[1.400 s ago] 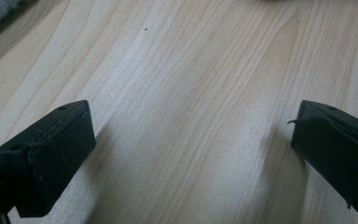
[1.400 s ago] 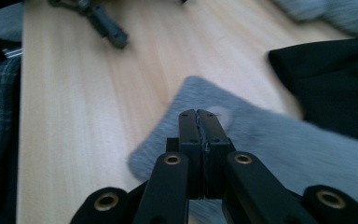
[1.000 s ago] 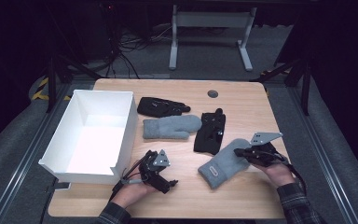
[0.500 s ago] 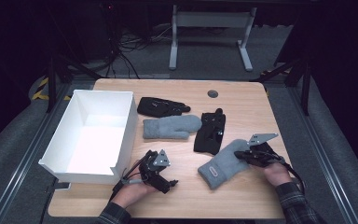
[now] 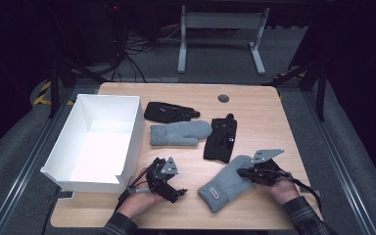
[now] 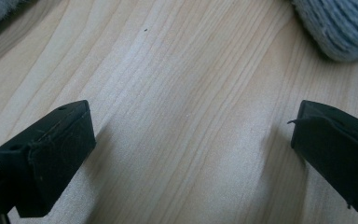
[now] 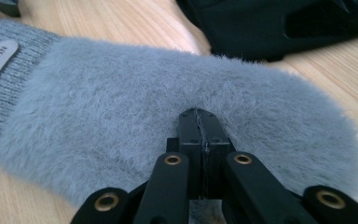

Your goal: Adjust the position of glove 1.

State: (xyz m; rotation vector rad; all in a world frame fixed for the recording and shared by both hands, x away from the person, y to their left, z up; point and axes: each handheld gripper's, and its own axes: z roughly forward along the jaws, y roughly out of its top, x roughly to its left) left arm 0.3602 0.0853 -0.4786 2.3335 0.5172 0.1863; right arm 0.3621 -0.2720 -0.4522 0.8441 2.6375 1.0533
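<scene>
High view: the grey fuzzy mitten lies on the table well apart from the white box, its long axis slanting from cuff at the near edge toward the right tongs. These are pressed together at its fingertip end; whether they pinch any fleece is hard to make out. The left tongs, spread and empty, rest between box and mitten.
</scene>
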